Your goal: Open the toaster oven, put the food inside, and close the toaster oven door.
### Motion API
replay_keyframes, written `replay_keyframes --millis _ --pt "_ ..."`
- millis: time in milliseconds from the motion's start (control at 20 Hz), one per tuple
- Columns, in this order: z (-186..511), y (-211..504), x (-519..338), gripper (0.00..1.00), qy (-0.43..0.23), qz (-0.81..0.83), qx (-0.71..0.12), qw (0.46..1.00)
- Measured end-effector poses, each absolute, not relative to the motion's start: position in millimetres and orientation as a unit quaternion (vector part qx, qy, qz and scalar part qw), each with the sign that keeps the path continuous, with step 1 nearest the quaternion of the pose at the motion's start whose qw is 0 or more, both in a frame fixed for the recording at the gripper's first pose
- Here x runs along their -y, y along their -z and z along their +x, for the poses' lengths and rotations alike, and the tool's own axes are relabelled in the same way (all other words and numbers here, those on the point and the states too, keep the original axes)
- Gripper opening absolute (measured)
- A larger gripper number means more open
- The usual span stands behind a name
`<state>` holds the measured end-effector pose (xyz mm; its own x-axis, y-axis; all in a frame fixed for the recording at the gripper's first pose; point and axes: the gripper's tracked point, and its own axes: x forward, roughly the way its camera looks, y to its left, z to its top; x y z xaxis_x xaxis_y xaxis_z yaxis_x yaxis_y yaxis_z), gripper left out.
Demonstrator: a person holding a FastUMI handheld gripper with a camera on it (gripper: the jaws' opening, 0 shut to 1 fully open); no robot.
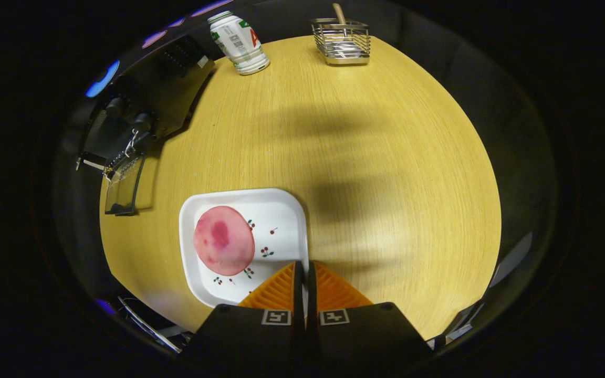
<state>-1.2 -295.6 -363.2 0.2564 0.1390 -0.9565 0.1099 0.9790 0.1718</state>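
Observation:
A white square plate (276, 220) with small cherry prints carries a round pink slice of food (223, 240) on its left half. My gripper (303, 265) is shut on the plate's right rim, which shows as a thin white strip between the two fingers. To the far left of the plate stands the black toaster oven (168, 86), with knobs on its front. Its glass door (123, 185) hangs open towards the table. The inside of the oven is hidden from here.
The round wooden table (365, 173) stretches beyond the fingers. At its far edge stand a white and green can (238, 43) and a wire basket (341, 41) with a wooden-handled utensil in it. Dark floor surrounds the table.

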Motion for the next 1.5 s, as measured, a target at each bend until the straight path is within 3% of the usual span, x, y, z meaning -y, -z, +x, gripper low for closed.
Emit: replay_keyframes --millis 500,1500 --pt "-42.3 355.5 257.3 0.05 0.036 0.318 -0.558 0.766" --pt "-123.1 263.6 155.3 0.05 0.073 0.492 -0.422 0.758"
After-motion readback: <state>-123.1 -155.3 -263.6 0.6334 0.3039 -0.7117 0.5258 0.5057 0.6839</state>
